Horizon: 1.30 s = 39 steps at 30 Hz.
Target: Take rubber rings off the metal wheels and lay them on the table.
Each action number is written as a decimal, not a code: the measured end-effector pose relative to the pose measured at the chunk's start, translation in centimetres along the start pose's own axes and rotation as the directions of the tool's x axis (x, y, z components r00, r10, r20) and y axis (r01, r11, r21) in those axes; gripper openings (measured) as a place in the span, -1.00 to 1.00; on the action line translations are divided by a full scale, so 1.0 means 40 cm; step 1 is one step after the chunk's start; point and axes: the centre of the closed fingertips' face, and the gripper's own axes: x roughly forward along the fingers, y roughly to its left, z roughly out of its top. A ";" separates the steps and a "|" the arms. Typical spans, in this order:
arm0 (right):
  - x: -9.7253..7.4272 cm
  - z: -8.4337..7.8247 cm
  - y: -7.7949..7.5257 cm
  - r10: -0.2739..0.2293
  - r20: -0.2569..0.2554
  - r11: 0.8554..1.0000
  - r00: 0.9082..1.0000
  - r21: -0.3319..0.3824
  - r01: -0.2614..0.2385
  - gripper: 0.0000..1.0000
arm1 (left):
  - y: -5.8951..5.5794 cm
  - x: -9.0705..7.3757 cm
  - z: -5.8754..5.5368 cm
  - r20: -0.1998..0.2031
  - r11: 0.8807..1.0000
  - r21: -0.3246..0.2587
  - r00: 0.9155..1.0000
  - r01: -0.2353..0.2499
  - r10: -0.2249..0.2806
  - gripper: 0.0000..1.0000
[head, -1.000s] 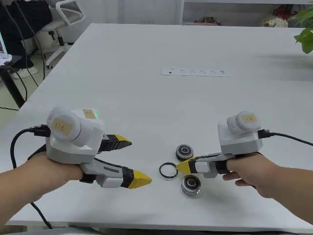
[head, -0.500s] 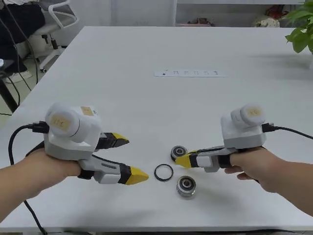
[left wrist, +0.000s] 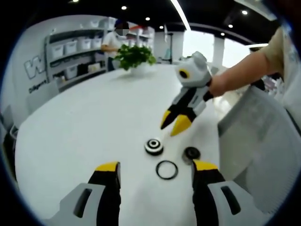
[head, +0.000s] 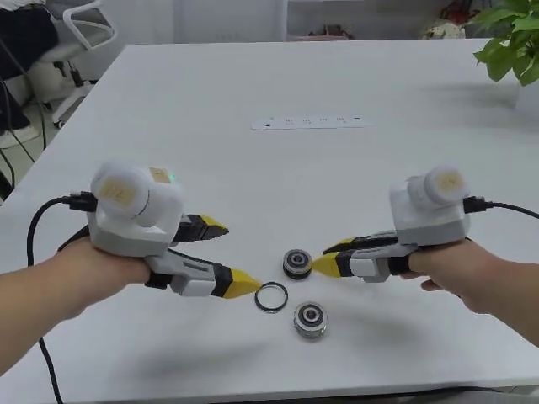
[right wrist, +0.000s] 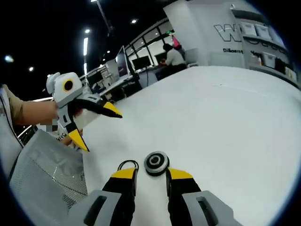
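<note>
Right gripper view: your right gripper (right wrist: 151, 175) jaws narrow, empty. Wheel (right wrist: 156, 162) lies flat on tabletop (right wrist: 225, 122) dead ahead, just past tips, so right is your nearer hand. Loose rubber ring (right wrist: 127, 162) beside it. Left gripper (right wrist: 99, 129) beyond, jaws wide, empty.

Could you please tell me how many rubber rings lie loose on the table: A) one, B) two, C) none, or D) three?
A: one black ring lies flat on the table, apart from the far wheel and the near wheel.
</note>
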 end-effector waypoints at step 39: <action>0.033 -0.044 -0.004 0.016 -0.050 0.986 0.999 -0.166 -0.024 -0.34 | -0.010 0.212 0.001 -0.046 0.995 -0.048 0.995 0.086 -0.088 -0.40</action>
